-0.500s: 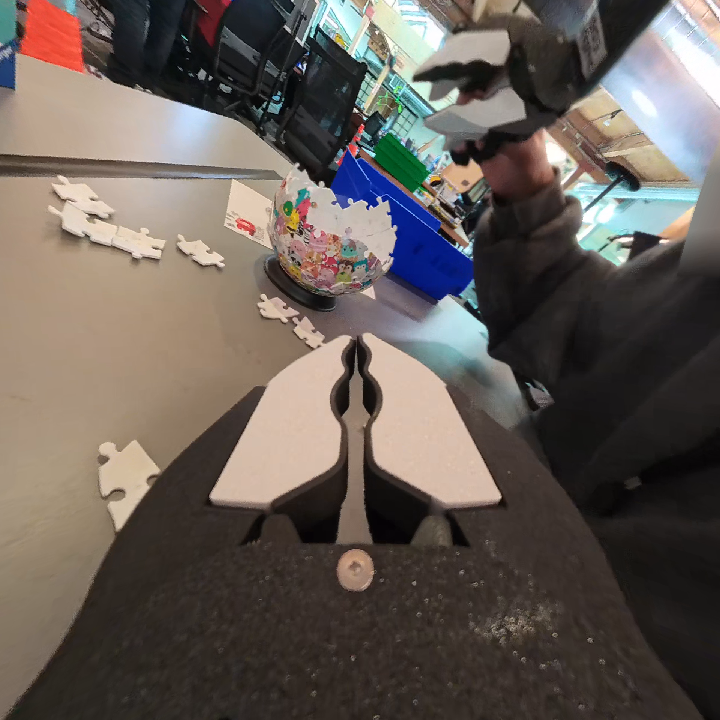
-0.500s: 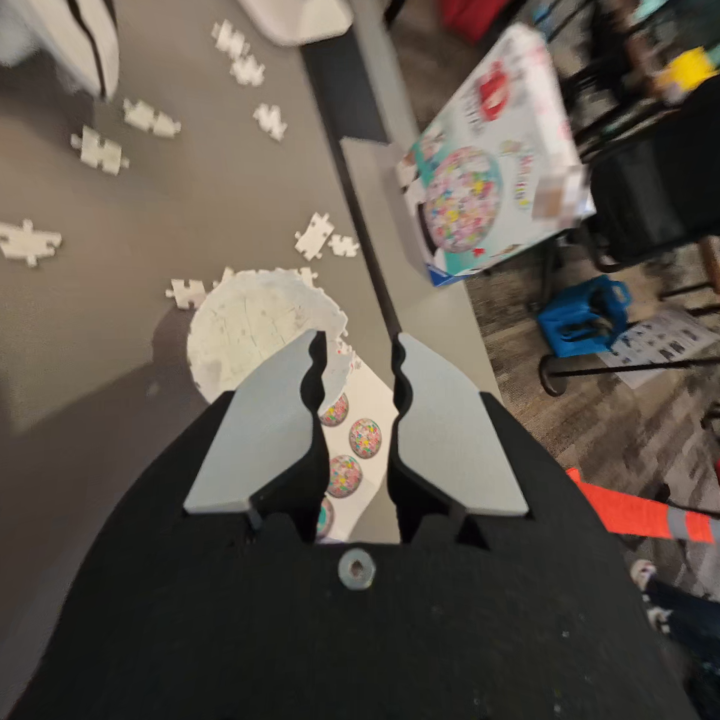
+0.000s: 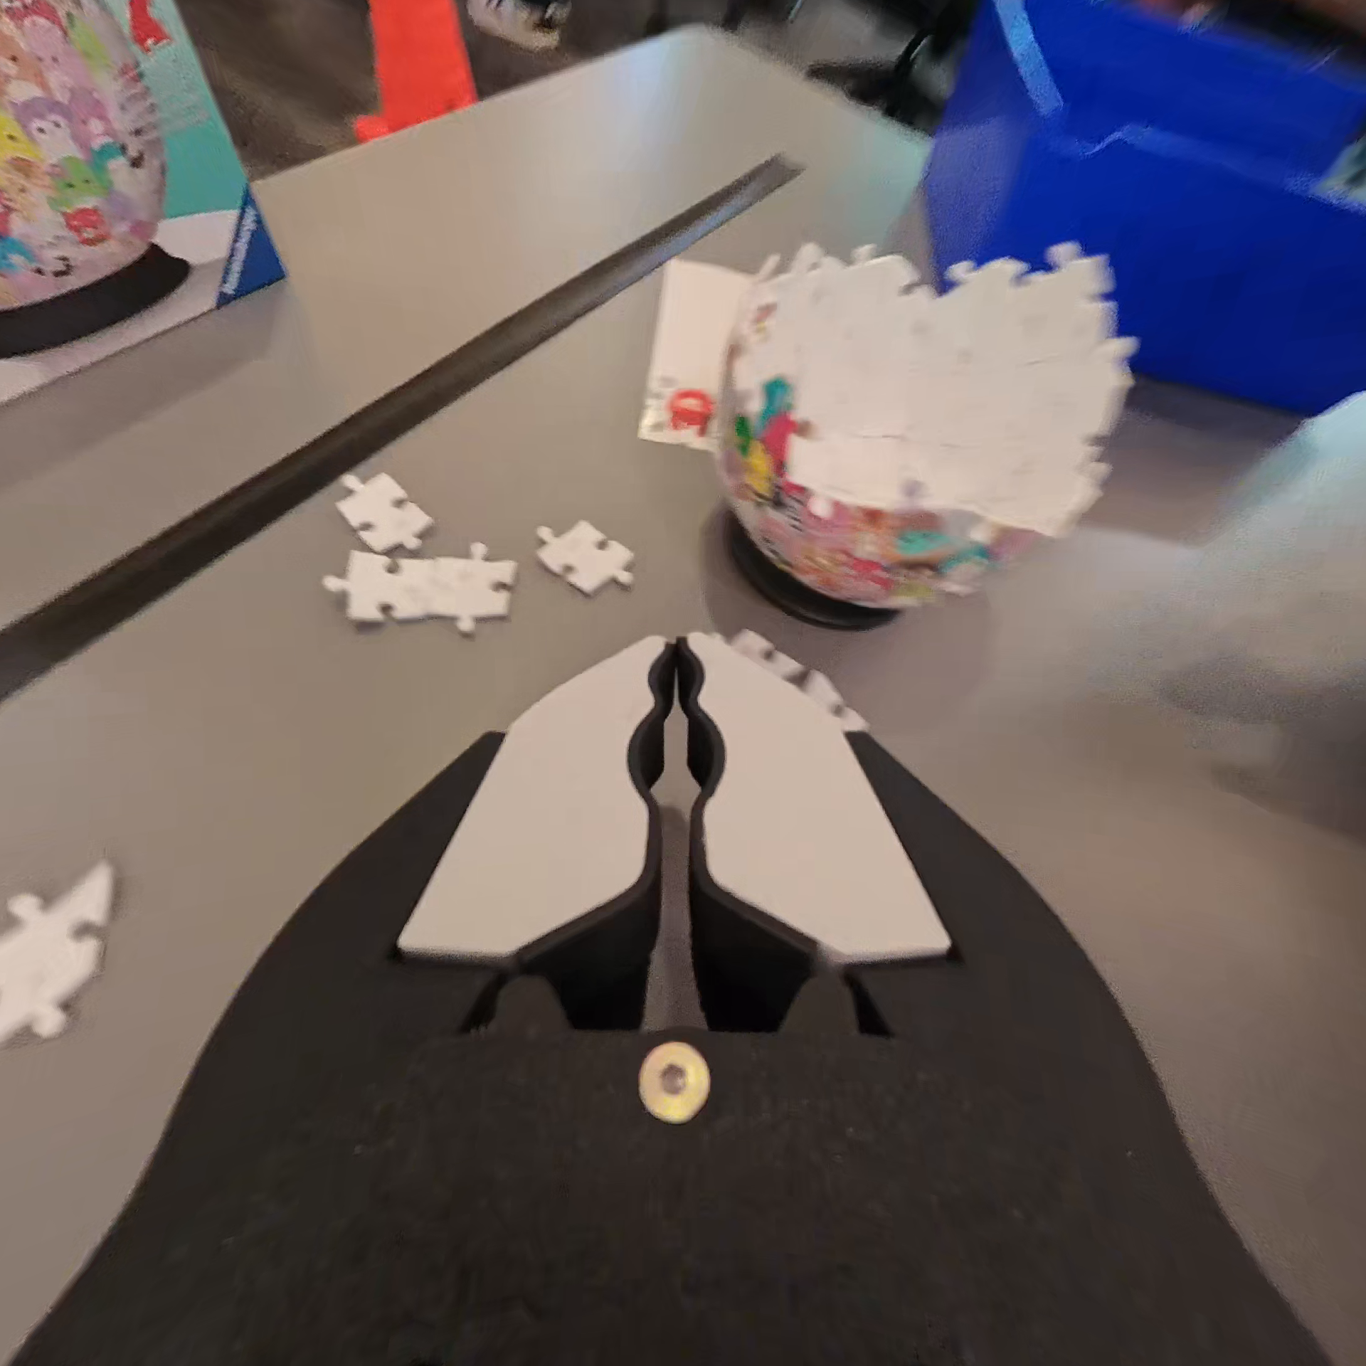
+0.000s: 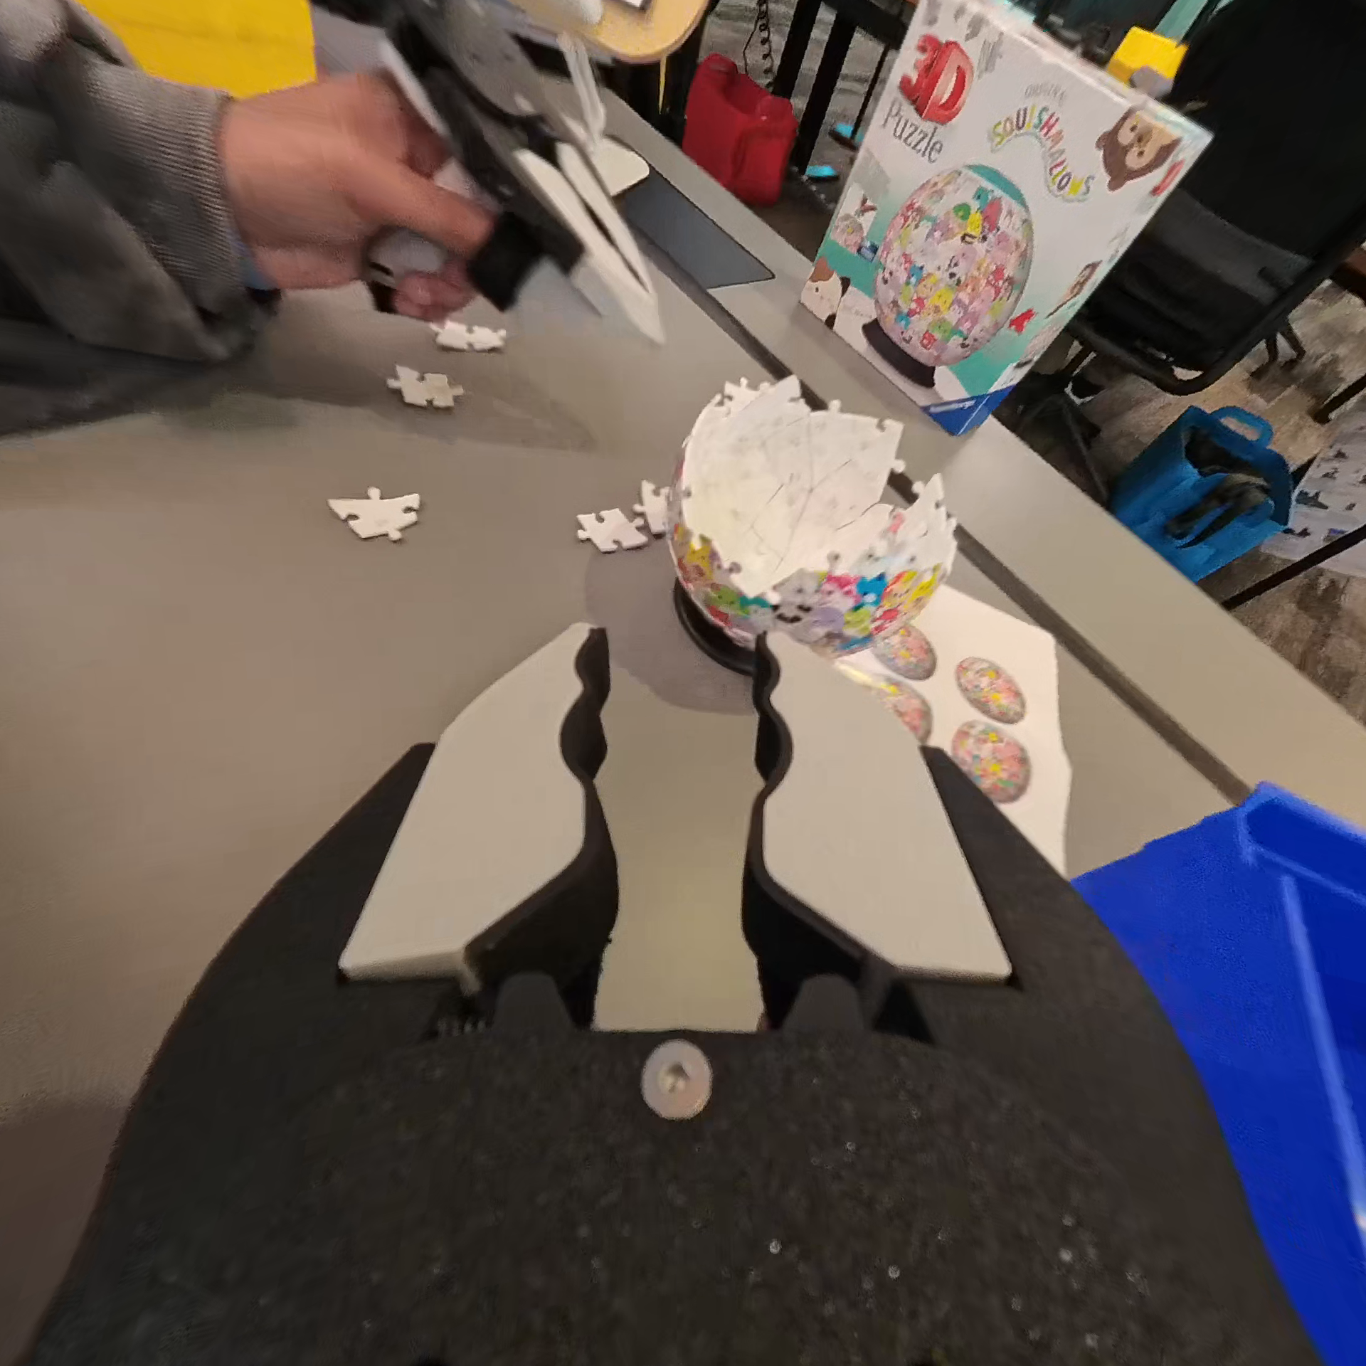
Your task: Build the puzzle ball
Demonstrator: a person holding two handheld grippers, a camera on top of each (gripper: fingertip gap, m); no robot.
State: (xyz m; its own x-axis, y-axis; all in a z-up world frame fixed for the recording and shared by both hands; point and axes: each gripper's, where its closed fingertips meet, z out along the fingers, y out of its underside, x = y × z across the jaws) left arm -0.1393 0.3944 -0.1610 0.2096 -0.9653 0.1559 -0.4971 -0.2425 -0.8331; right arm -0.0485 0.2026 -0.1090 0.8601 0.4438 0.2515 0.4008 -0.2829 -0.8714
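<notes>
Half-built puzzle ball seated on a black ring stand on the grey tabletop, open top showing white insides, colourful shell below. Loose white puzzle pieces scattered beside it, well clear of both tools. Left tool closed, tips touching, gripping nothing, angled low over the tabletop. Right tool spread open and empty, just short of the ball. Puzzle box upright beyond; blue bin close behind the ball.
</notes>
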